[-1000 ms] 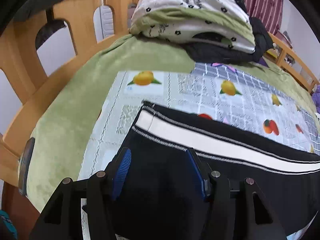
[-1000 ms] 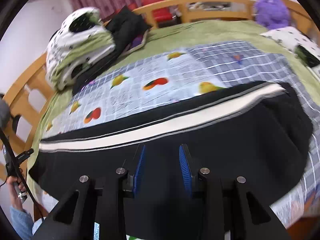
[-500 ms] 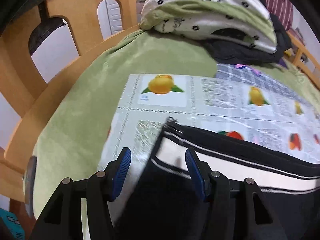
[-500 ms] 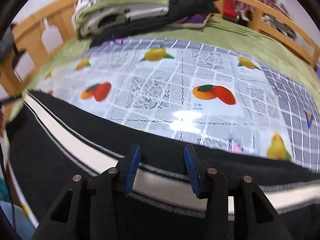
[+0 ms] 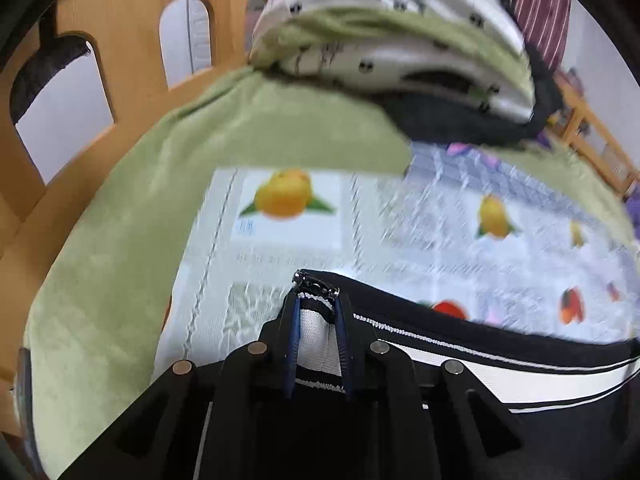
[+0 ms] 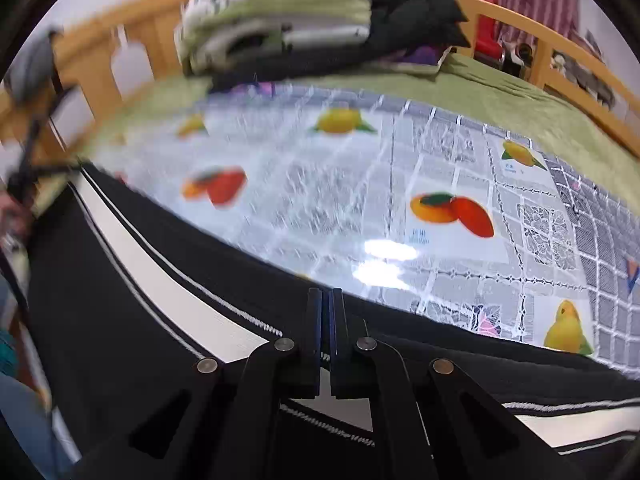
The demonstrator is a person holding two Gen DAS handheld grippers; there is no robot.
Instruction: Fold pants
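Black pants with a white side stripe lie across a fruit-print mat on the bed. My left gripper is at the pants' far left corner. Its jaws are closing, and the blue pads pinch the bunched end of the white stripe. In the right wrist view the pants run from the left edge to the lower right. My right gripper sits at their far black edge, jaws nearly touching, with a thin fold of fabric between them.
Folded green and white bedding and dark clothes are piled at the head of the bed. A wooden rail rings the green blanket. A person's hand shows at the left edge of the right wrist view.
Both grippers have gone from open to closed on the pants. The left one slid to the corner of the striped end; the right one settled at the far black edge.
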